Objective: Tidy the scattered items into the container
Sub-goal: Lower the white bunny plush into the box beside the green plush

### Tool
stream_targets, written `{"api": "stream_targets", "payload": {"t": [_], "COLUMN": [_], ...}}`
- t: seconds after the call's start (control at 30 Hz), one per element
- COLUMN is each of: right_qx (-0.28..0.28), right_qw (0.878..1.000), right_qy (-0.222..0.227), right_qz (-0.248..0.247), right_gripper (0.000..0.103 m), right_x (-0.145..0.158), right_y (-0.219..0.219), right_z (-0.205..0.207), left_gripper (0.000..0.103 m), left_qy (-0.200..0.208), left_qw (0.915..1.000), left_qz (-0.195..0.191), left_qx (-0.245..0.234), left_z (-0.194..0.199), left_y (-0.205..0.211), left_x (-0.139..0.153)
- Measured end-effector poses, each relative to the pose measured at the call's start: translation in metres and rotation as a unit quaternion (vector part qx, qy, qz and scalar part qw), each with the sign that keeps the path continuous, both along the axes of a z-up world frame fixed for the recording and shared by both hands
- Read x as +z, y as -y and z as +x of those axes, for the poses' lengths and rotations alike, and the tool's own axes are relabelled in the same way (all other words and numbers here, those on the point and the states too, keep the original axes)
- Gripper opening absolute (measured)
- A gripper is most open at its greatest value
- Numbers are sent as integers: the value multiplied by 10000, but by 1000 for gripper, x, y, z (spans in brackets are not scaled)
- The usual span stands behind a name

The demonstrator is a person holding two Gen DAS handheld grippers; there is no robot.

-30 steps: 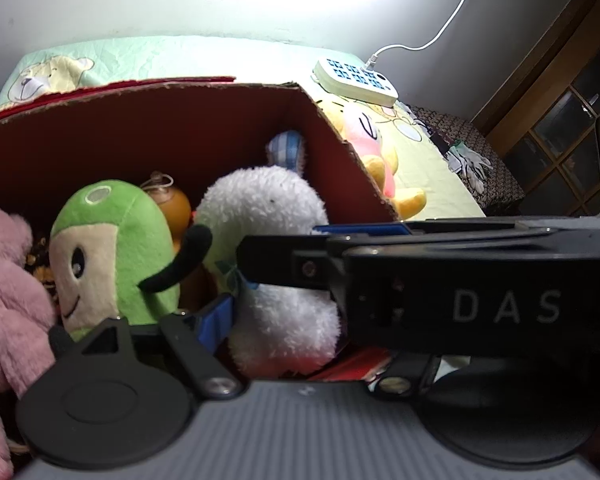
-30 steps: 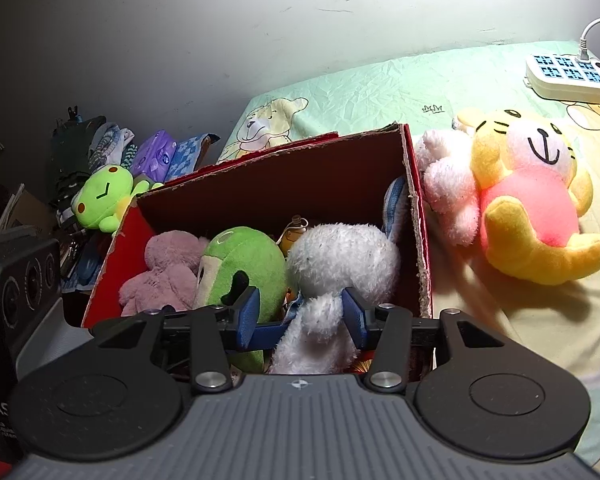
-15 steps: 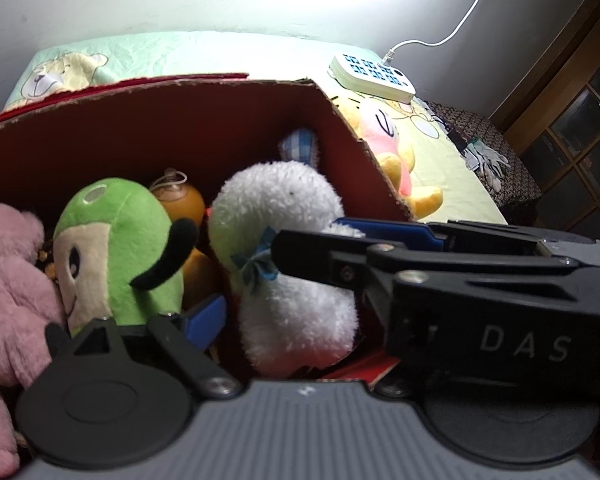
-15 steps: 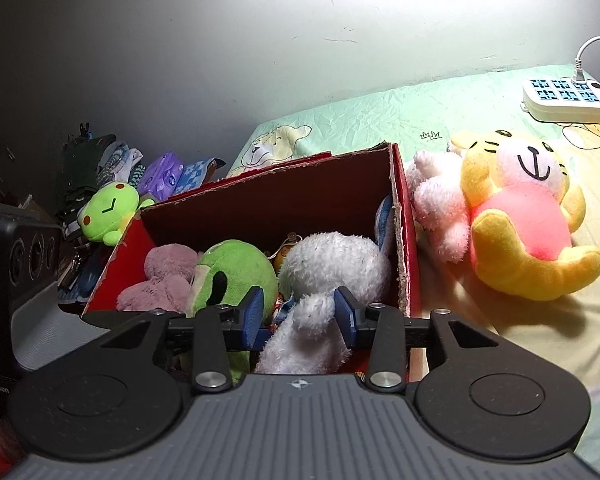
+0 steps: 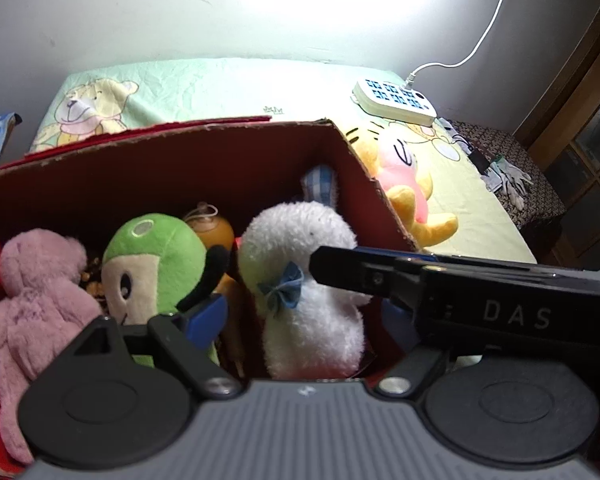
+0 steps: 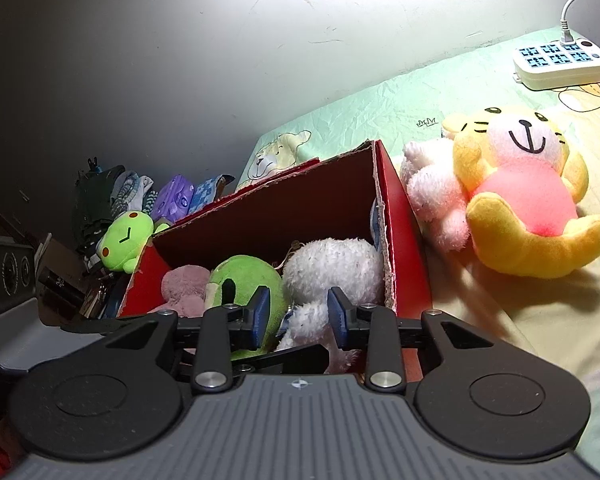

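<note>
A red cardboard box (image 5: 160,168) (image 6: 400,232) holds a pink plush (image 5: 36,288), a green plush (image 5: 156,264) and a white fluffy plush (image 5: 300,240) (image 6: 332,268) with a blue bow. My left gripper (image 5: 302,316) is open, and the white plush stands between its fingers without touching its left pad. My right gripper (image 6: 299,314) reaches in from the right; one of its fingers (image 5: 340,272) lies at the plush's neck. Its jaws are closing around the plush's lower part, with a thin gap at the left pad. A yellow-and-pink tiger plush (image 6: 528,196) lies outside the box.
A pale pink plush (image 6: 436,196) lies between the box and the tiger on the green sheet. A green frog plush (image 6: 124,240) and packets sit beyond the box's left end. A white power strip (image 6: 560,64) with its cable rests near the wall.
The left jaws have spread wider around the white plush. The right jaws have narrowed on its lower part. Both views have tipped up to show more wall.
</note>
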State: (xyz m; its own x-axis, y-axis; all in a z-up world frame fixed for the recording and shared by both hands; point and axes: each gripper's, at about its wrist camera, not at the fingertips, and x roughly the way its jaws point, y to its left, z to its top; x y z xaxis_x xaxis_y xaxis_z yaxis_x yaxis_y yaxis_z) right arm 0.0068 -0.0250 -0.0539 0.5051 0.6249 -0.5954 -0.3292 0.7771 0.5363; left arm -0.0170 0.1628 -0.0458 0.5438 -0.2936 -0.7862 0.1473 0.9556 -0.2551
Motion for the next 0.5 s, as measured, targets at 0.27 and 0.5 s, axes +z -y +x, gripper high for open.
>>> {"api": "stream_targets", "payload": {"t": [0.27, 0.5], "right_qx": [71, 107], "right_qw": [9997, 9997], "right_qy": [113, 151], "right_qz": [-212, -171], "right_gripper": [31, 31], "right_x": [1, 0], "right_y": [-4, -2], "right_z": [-1, -2], "left_gripper": [83, 87], "left_qy": [-110, -151], "left_qw": [9990, 9983], "left_qz": [340, 484], "left_qx": [250, 290], "left_z": [3, 3], "left_y": [3, 9], "left_x": [-7, -12]}}
